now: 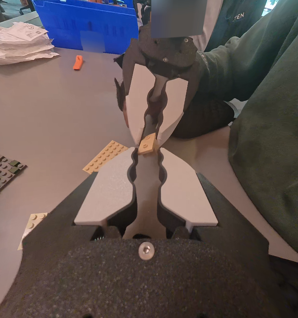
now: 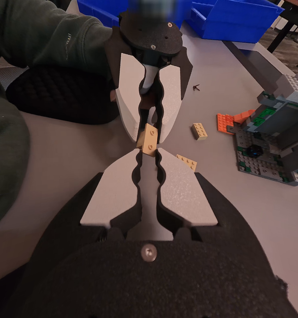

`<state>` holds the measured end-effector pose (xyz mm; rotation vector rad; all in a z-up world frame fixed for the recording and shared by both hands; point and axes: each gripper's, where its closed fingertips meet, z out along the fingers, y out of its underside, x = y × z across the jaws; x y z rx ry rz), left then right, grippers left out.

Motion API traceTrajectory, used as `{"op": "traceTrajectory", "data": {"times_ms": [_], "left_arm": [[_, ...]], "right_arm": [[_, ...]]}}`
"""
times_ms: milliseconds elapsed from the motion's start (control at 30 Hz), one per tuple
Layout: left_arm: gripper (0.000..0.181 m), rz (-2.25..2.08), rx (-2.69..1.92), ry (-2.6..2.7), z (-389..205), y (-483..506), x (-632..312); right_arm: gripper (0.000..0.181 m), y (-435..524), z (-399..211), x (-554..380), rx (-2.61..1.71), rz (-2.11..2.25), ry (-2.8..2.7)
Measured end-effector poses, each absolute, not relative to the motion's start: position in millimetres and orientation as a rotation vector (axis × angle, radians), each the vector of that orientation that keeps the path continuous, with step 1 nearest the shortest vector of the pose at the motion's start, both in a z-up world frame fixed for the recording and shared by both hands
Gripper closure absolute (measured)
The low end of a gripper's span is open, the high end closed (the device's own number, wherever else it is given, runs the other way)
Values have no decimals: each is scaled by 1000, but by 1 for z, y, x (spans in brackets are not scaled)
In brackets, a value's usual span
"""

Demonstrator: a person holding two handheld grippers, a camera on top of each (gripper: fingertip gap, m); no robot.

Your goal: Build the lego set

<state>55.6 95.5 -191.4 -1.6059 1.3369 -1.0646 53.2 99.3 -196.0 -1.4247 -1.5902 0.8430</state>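
Left wrist view: the left claw (image 1: 147, 151) is sitting slightly apart, its tips flanking the tan brick piece (image 1: 146, 144) that the right claw (image 1: 148, 139) is clamping above the worktop (image 1: 58, 106).

Right wrist view: the right claw (image 2: 148, 151) is pinching the piece (image 2: 149, 140); stiff, light, probably slippery, so gripping its flat sides looks safest.

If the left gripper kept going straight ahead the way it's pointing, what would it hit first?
The small tan lego piece, right at the left gripper fingertips and pinched by the right gripper facing it. That gripper's fingers come next. Whether the left already touches the piece is unclear.
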Motion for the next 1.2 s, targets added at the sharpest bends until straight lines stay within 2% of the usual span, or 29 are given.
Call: {"op": "traceTrajectory", "data": {"times_ms": [167,367,1000,1200], "left_arm": [[161,-1078,-1598,1344,-191,96,54],[161,-1071,-1600,1360,-196,105,39],[160,-1078,-1561,1610,-212,127,40],[156,-974,-1666,1634,-226,133,32]], "right_arm": [[167,100,-196,52,-1452,875,-1576],[157,108,-199,58,-1532,895,-1560],[165,127,-213,42,-1772,878,-1619],[165,134,-227,43,-1834,646,-1670]]}}
